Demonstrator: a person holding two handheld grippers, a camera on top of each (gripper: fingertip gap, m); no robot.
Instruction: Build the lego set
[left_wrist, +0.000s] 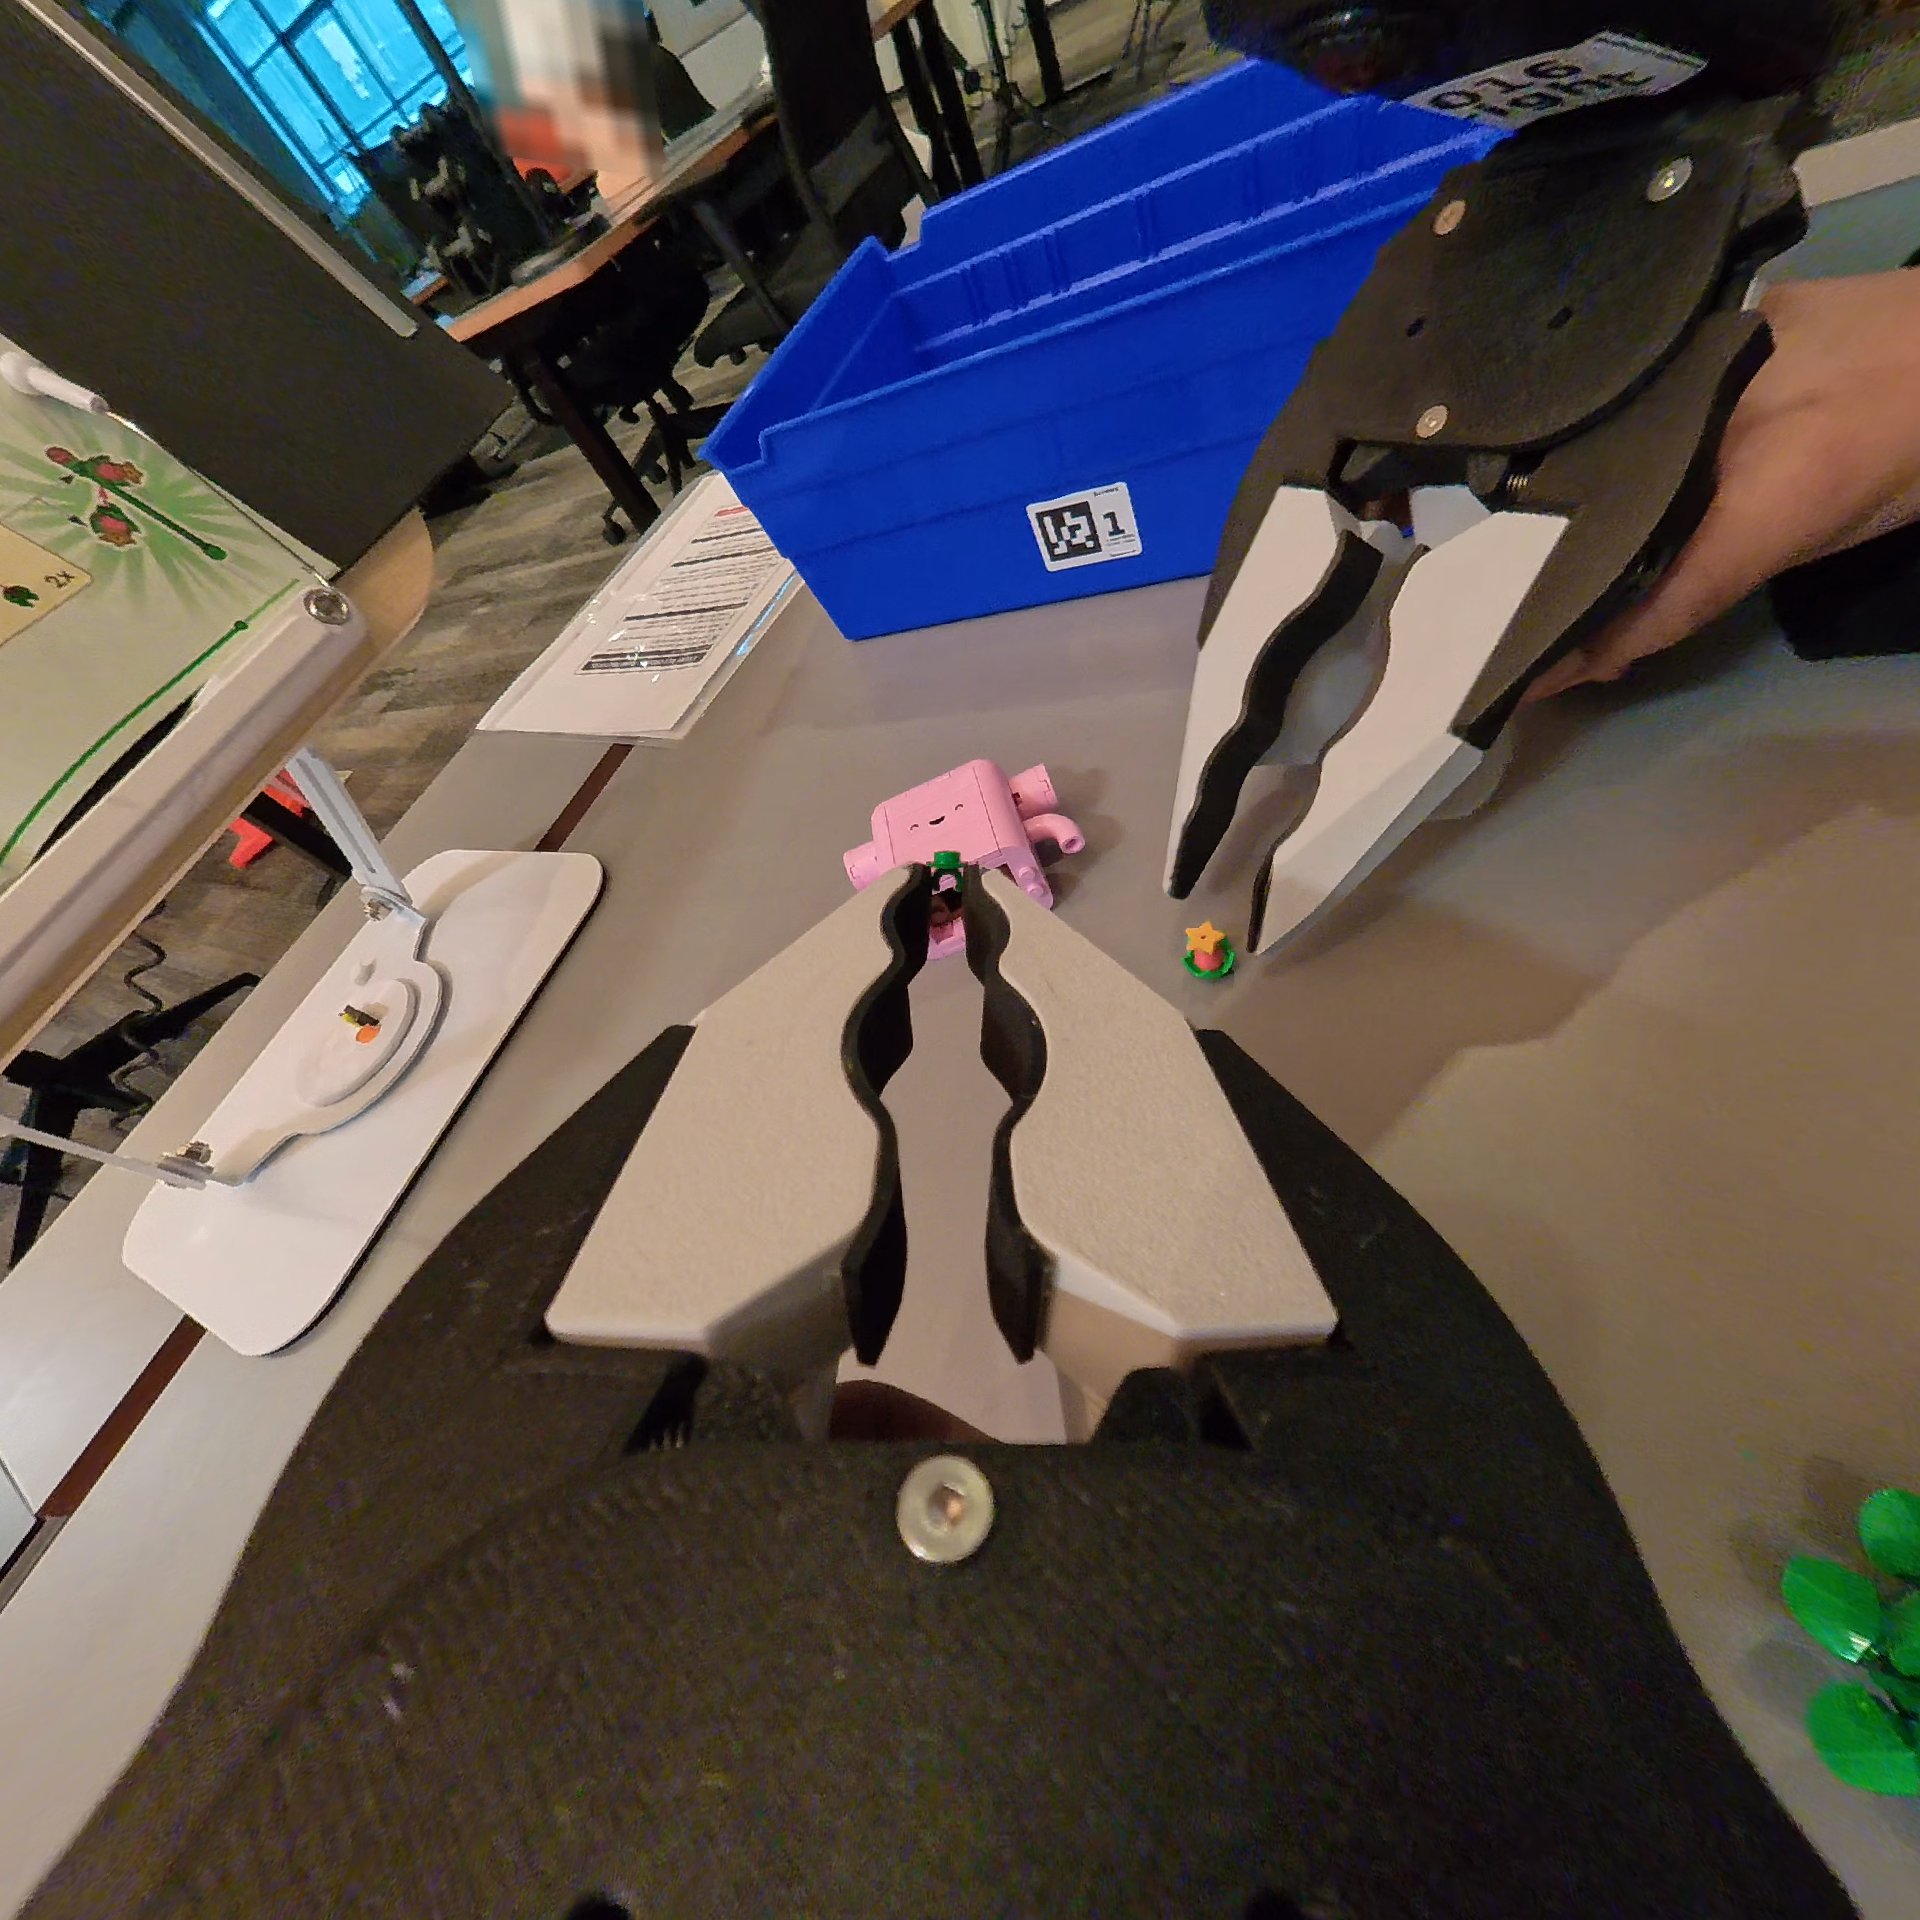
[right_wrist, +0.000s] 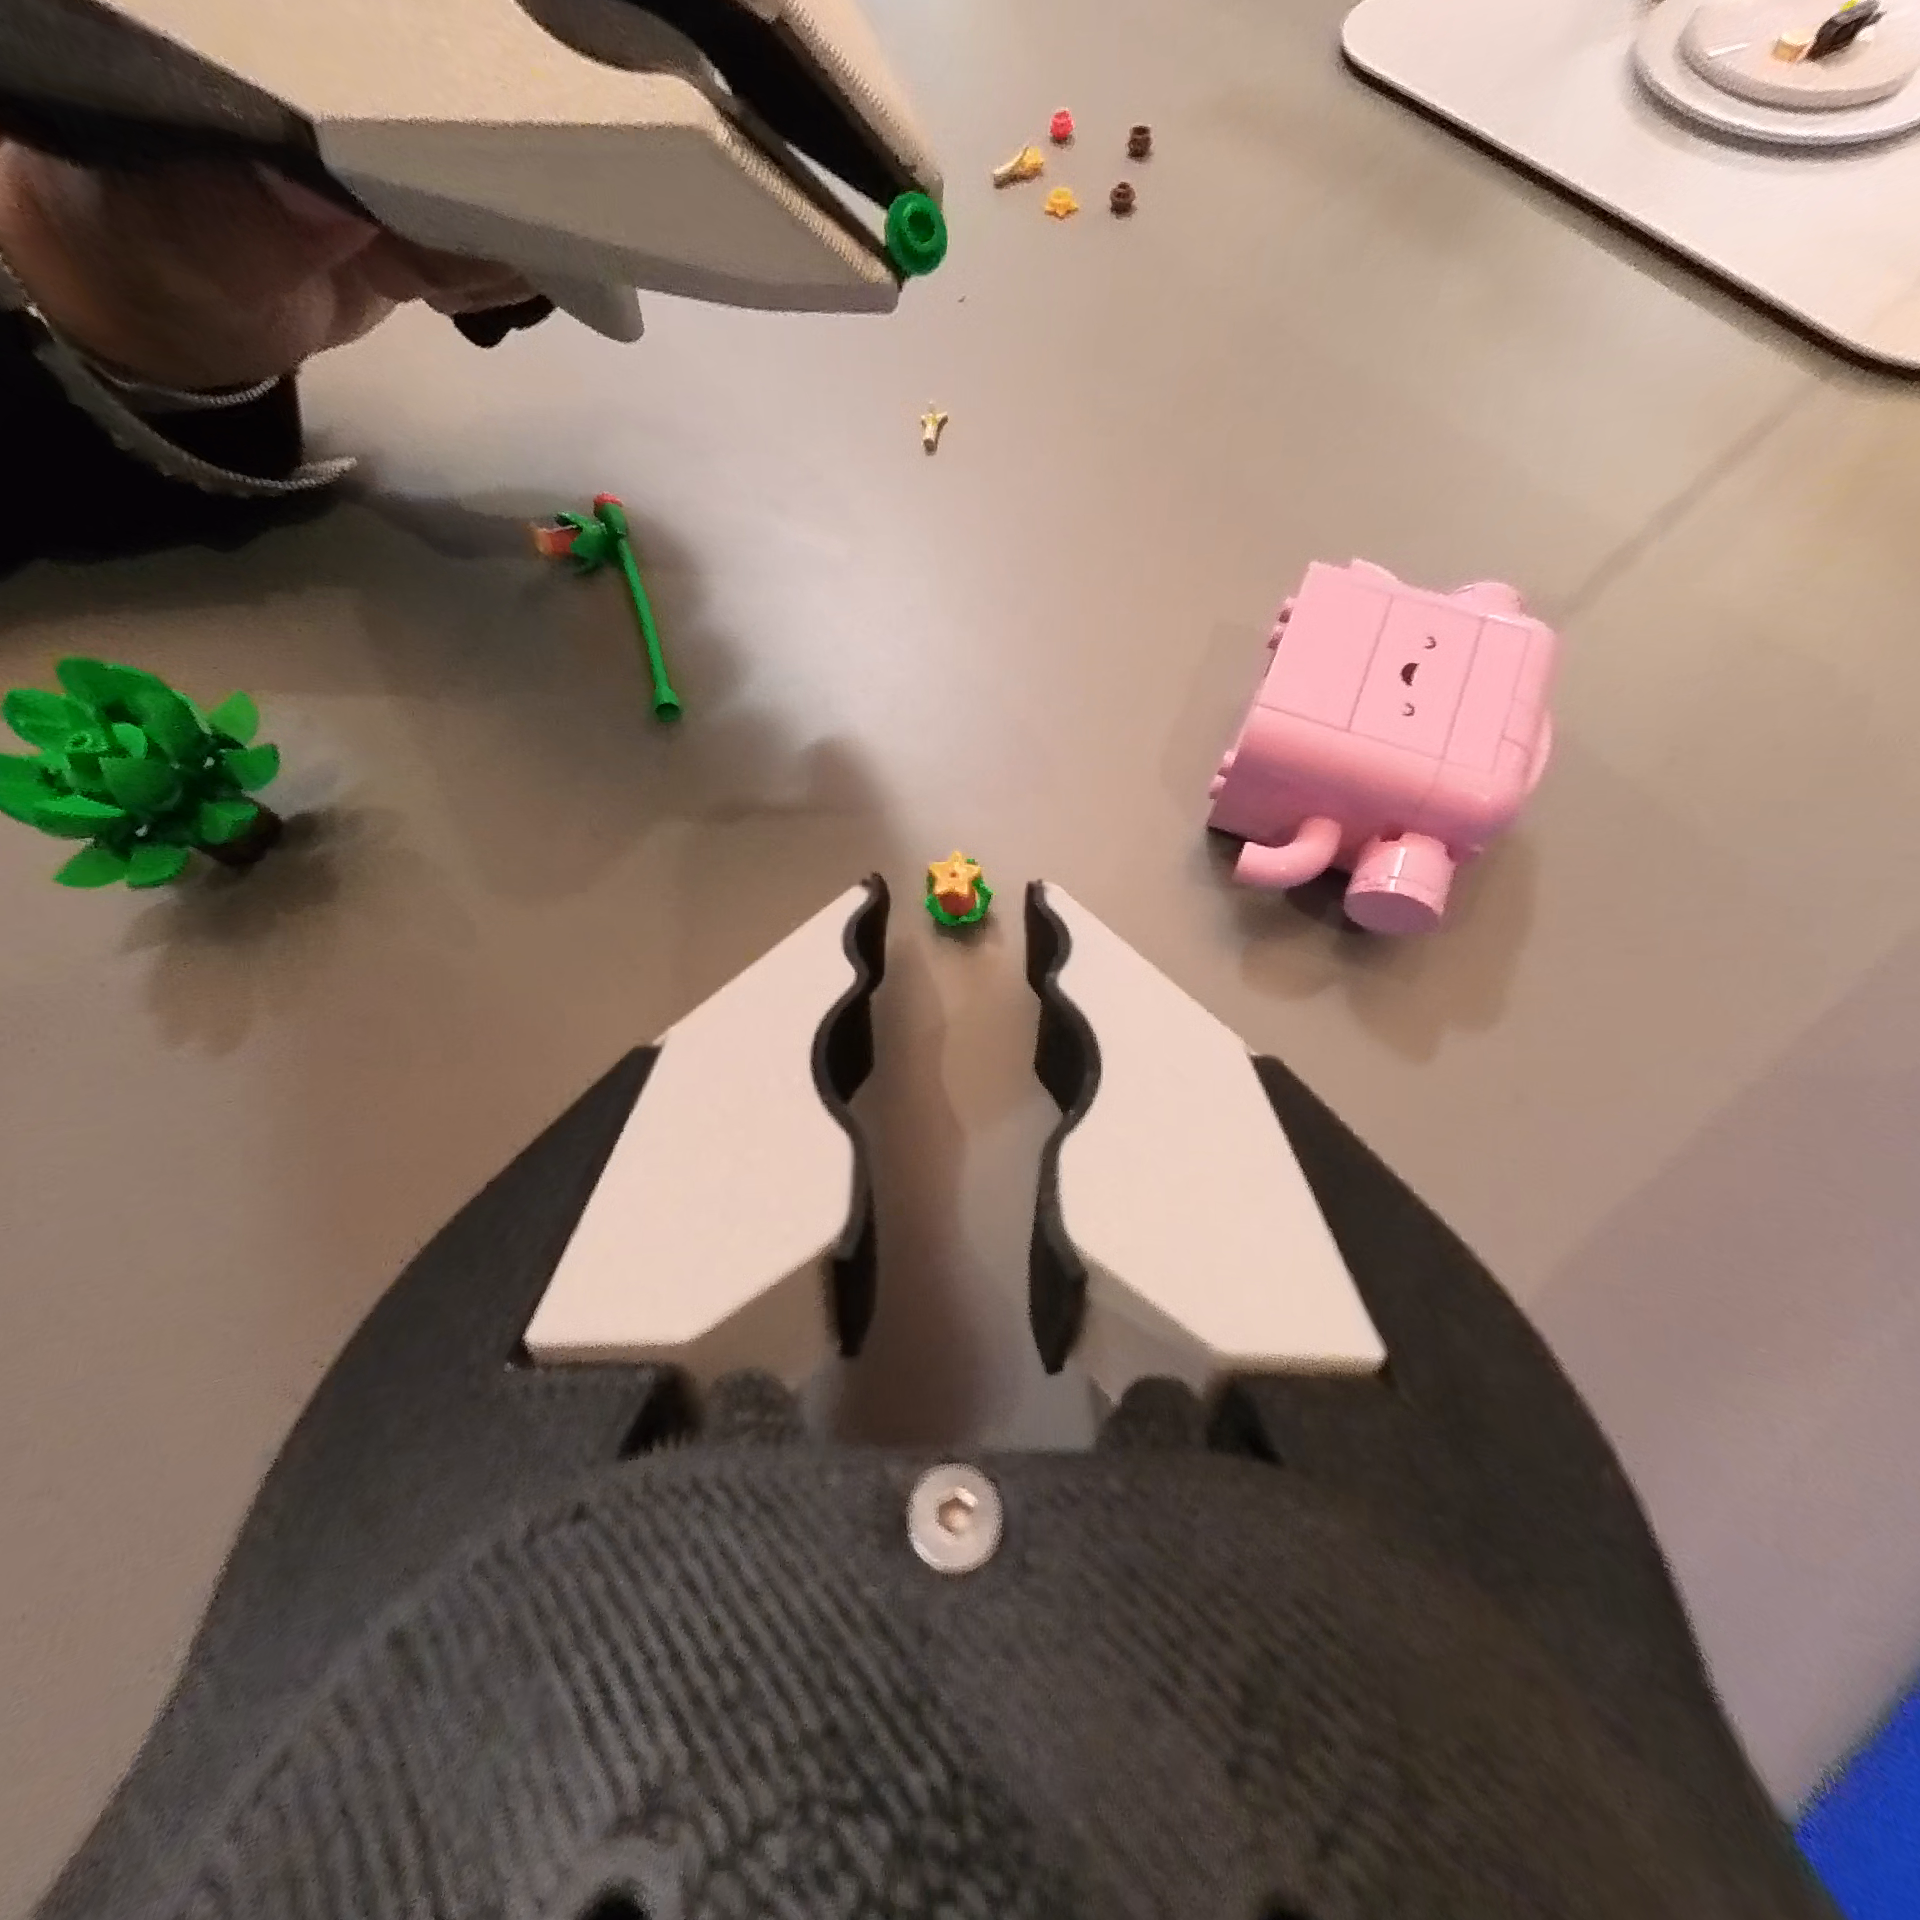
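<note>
My left gripper (left_wrist: 943, 873) is shut on a small round green piece (left_wrist: 944, 861), held above the table; the piece also shows at its tips in the right wrist view (right_wrist: 914, 233). My right gripper (right_wrist: 956, 894) is open, its tips either side of a small flower piece (right_wrist: 956, 890) with a yellow star on a green base, standing on the table. The same flower shows in the left wrist view (left_wrist: 1206, 949) beside the right gripper (left_wrist: 1218, 920). A pink cube figure (right_wrist: 1392, 717) lies to the right, also in the left wrist view (left_wrist: 951, 812).
A green stem with red buds (right_wrist: 634, 592) and a green leafy plant (right_wrist: 125, 774) lie at the left. Several tiny loose pieces (right_wrist: 1070, 166) lie farther off. A blue bin (left_wrist: 1039, 395), a white stand base (left_wrist: 343, 1091) and an instruction sheet (left_wrist: 665, 613) ring the table.
</note>
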